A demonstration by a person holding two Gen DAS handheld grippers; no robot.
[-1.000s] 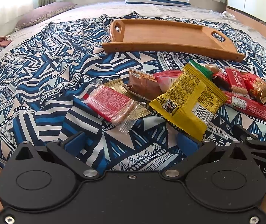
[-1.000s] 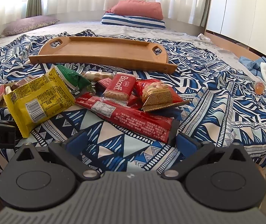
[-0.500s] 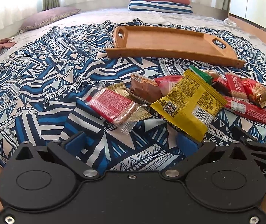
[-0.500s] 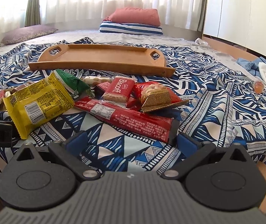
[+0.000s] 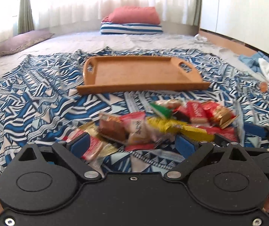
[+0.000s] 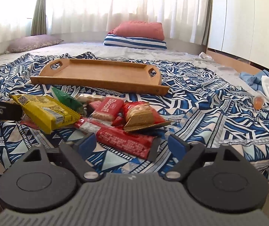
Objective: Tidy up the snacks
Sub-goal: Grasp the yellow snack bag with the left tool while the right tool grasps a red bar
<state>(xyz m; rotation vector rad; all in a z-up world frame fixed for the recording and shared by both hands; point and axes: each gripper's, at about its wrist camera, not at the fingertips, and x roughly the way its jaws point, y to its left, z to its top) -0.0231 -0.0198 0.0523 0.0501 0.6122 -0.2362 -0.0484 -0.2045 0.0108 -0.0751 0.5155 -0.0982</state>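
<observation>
A heap of snack packs lies on the patterned bedspread (image 5: 40,101), in front of an empty wooden tray (image 5: 140,73) (image 6: 100,73). My left gripper (image 5: 132,145) hovers low over the heap's near left side. Its jaws are closing, and a red wafer pack (image 5: 93,146) lies by its left finger, untouched. My right gripper (image 6: 132,145) is closing too. A long red bar (image 6: 123,141) lies between its fingers, and the pads do not press on it. Behind the bar are a yellow pack (image 6: 45,111), a green pack (image 6: 66,99), a Biscoff pack (image 6: 108,109) and a red-gold pack (image 6: 142,116).
Stacked pillows (image 6: 136,35) and a purple cushion (image 6: 32,42) lie at the bed's far end, under curtains. Blue and white clothes (image 6: 266,82) and a small orange thing (image 6: 257,101) sit at the right edge, by white wardrobe doors. The bed's front edge is just below the grippers.
Both cameras have risen and tilted up, so more of the room shows. Both pairs of jaws stand narrower. The left view has shifted right over the snacks and is blurred.
</observation>
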